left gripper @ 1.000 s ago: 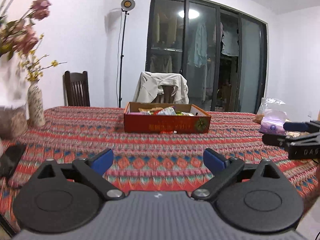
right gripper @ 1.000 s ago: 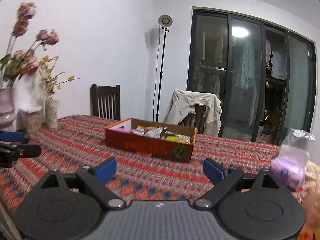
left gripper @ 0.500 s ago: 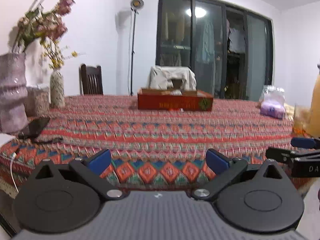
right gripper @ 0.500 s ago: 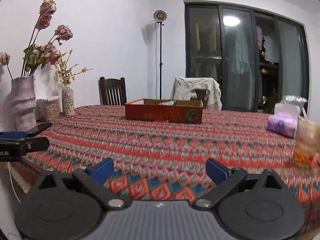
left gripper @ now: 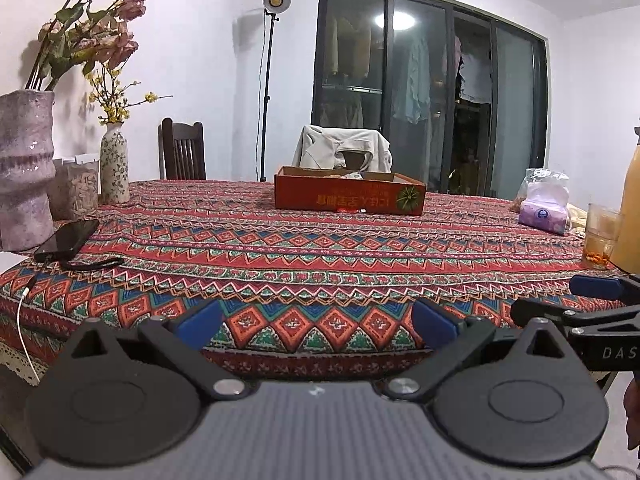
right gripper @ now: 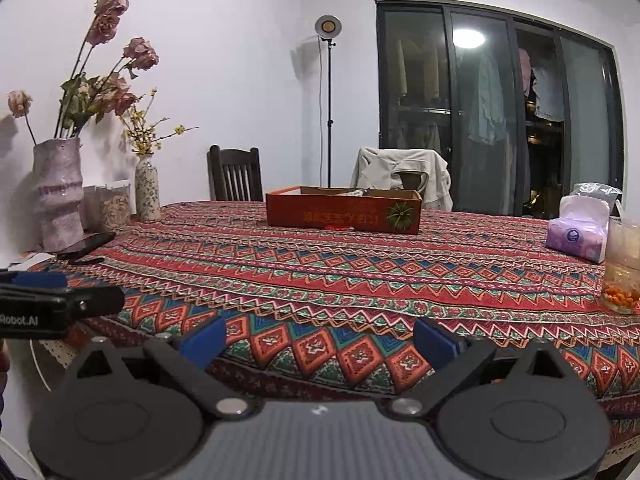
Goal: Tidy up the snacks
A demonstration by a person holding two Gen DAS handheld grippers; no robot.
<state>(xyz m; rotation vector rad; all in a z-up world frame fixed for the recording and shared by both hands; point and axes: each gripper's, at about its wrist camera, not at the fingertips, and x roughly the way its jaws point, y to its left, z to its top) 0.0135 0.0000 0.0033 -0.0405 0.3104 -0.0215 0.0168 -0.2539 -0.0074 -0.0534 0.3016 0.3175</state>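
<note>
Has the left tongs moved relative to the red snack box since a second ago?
Yes. The left tongs have pulled back and dropped: the red snack box now sits farther off and its contents are barely visible over the rim.

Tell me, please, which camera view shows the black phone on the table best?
The left wrist view. There the phone lies close, with its whole dark face, its near end and the cable beside it visible. In the right wrist view the phone is smaller, seen at a flat angle beside the big vase.
</note>
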